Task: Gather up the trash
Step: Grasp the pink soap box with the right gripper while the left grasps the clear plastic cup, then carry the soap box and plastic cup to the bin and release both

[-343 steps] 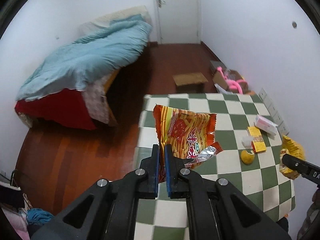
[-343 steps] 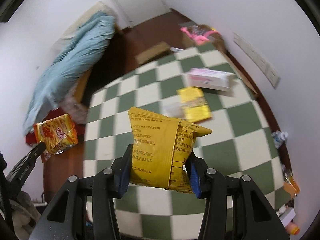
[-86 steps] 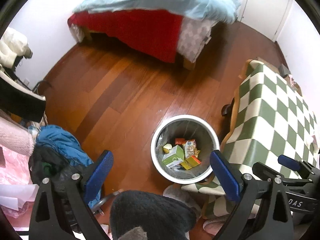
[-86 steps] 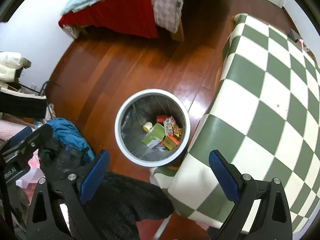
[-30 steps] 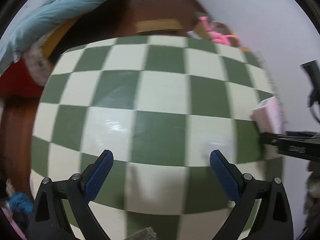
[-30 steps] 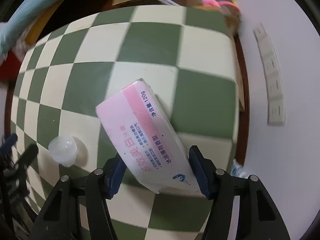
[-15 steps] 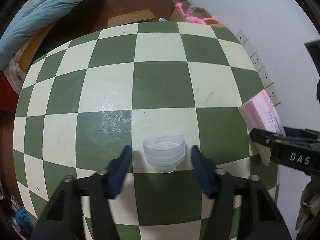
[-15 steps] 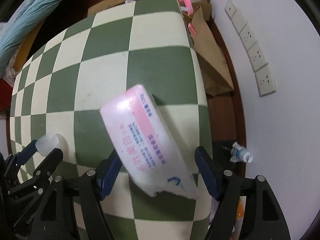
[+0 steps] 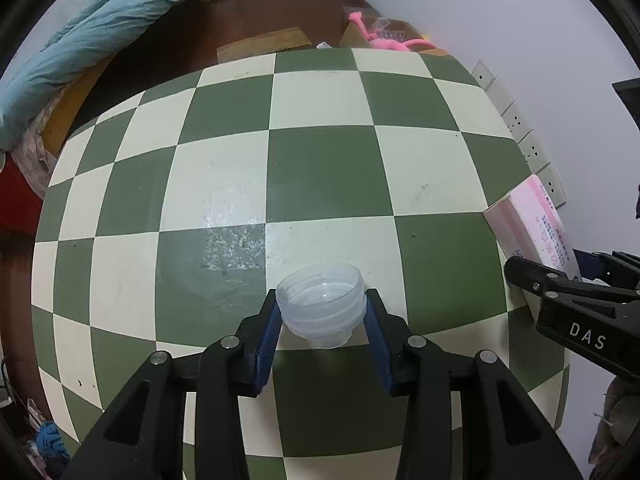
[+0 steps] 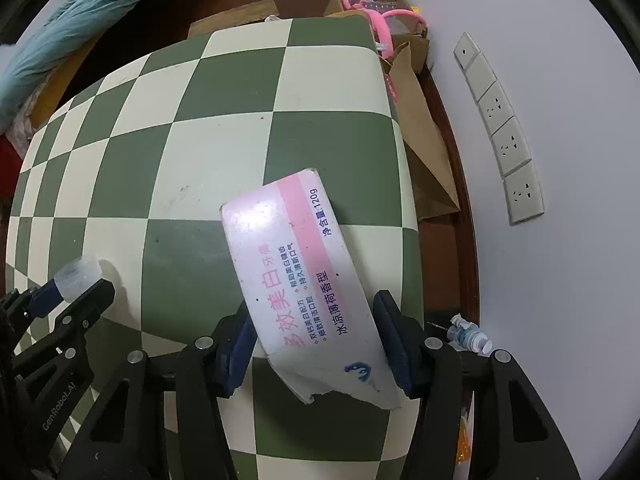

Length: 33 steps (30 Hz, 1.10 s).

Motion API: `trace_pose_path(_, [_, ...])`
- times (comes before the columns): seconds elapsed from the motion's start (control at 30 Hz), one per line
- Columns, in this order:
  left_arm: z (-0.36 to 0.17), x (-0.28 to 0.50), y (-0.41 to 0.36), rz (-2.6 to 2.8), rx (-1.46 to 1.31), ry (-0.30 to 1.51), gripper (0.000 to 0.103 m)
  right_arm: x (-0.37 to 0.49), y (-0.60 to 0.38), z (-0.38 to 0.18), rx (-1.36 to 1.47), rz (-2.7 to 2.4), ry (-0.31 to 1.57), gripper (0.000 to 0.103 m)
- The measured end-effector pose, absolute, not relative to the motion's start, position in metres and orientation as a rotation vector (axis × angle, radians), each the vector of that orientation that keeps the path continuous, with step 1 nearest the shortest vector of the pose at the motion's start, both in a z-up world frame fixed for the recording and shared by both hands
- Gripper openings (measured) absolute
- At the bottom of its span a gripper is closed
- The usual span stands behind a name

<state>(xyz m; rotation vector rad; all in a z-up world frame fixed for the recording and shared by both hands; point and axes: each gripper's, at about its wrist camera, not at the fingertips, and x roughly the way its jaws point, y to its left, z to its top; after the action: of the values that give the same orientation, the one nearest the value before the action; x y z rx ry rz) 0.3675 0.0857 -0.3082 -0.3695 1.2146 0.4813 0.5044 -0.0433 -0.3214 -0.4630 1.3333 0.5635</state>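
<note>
My left gripper (image 9: 322, 336) is shut on a small clear plastic cup (image 9: 322, 308) that stands on the green-and-cream checked table (image 9: 224, 184). The cup also shows in the right wrist view (image 10: 78, 274), between the left gripper's fingers. My right gripper (image 10: 316, 344) is shut on a white and pink toothpaste box (image 10: 304, 276) and holds it near the table's right edge. The box also shows in the left wrist view (image 9: 532, 220), at the right.
A wall with a row of sockets (image 10: 500, 132) runs along the table's right side. A brown paper bag (image 10: 420, 136) and pink items (image 10: 380, 16) sit beyond the far corner. A bed with a blue duvet (image 9: 92, 28) stands far left. A small bottle (image 10: 468, 334) lies below the table's edge.
My left gripper has closed its fingers onto the plastic cup. The right gripper has narrowed onto the toothpaste box and shifted it slightly.
</note>
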Motion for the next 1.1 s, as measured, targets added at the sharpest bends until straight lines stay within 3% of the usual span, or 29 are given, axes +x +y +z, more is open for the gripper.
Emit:
trace_pose_path(0.6, [-0.217,0.300,0.082,0.536,-0.281,1.014,0.037,0.436,-0.059,-0.246,-0.313,0.664,1.202,0.058])
trace_pose_path(1.1, [-0.096,0.116,0.140,0.709,-0.314,0.820,0.037,0.273,-0.012,-0.129,-0.170,0.929,1.105,0.058])
